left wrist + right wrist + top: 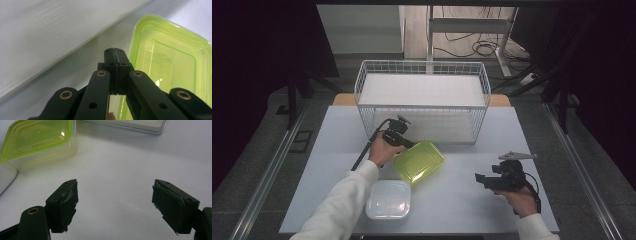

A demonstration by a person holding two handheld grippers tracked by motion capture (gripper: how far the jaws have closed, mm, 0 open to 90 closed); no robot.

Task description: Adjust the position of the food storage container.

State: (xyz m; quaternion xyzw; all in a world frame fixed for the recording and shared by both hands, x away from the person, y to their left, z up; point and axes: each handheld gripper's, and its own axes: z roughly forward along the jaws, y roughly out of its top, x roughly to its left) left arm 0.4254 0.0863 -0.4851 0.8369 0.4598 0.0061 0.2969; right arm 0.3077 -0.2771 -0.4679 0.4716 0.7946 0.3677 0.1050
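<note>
High view: the left gripper (404, 141) sits at the far left rim of a green box (419, 161) in the middle of the table (337, 150), just in front of a white wire basket (422, 97). The box is tilted, its near end resting over the far edge of a clear lid (388, 199) that lies closer to the person. In the left gripper view the jaws are pressed fully together, and the green box (172, 65) runs alongside them; they appear to pinch its thin rim, though the contact itself is hidden behind the jaws. The right gripper (484, 181) hovers near the right edge of the table, well apart from the box, and in the right gripper view its jaws stand wide with nothing between them.

The box looks like thin see-through plastic: probably light, smooth and a little springy, so a pinch on one edge would let it swing or twist. The raised rim is the natural place to grip, as the walls look too slick and wide. A rim hold near a corner, or a second hold from the right gripper on the opposite rim, should keep it level. It seems unlikely to break, but it could slip out.
</note>
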